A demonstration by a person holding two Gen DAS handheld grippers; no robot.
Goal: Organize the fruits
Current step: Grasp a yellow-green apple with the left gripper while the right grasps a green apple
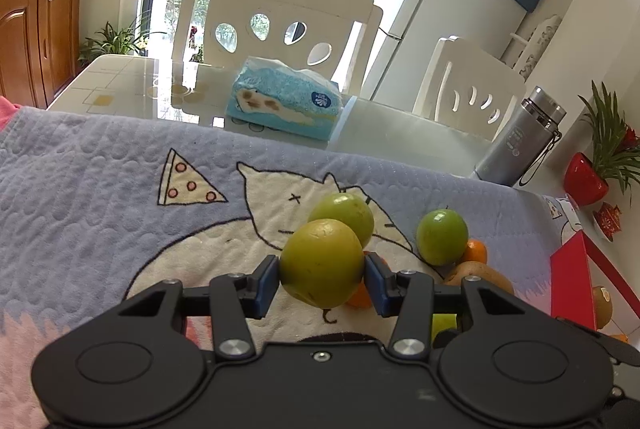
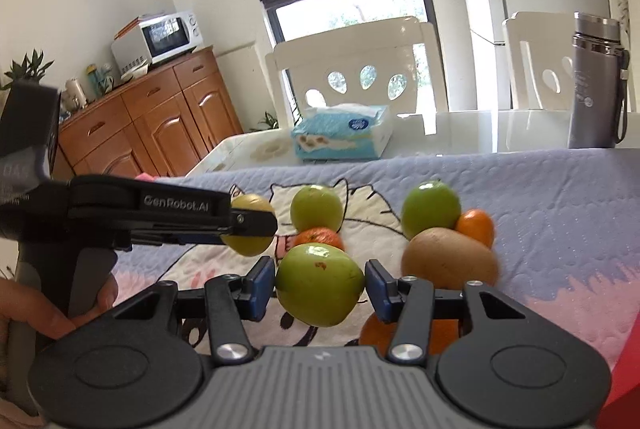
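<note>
My left gripper (image 1: 322, 275) is shut on a yellow-green fruit (image 1: 322, 263) and holds it above the cat-print cloth (image 1: 100, 197). It shows from the side in the right wrist view (image 2: 250, 225), at the left. My right gripper (image 2: 320, 287) is shut on a green fruit (image 2: 320, 283). On the cloth lie two more green fruits (image 2: 316, 207) (image 2: 430, 207), small oranges (image 2: 318, 237) (image 2: 476, 227) and a brown kiwi (image 2: 450, 261). Another orange (image 2: 376, 333) lies under my right fingers.
A blue tissue pack (image 1: 284, 101) and a grey flask (image 1: 520, 137) stand on the glass table beyond the cloth. White chairs (image 1: 276, 17) stand behind. A red box (image 1: 576, 277) with fruit beside it and a red potted plant (image 1: 588, 177) are at the right.
</note>
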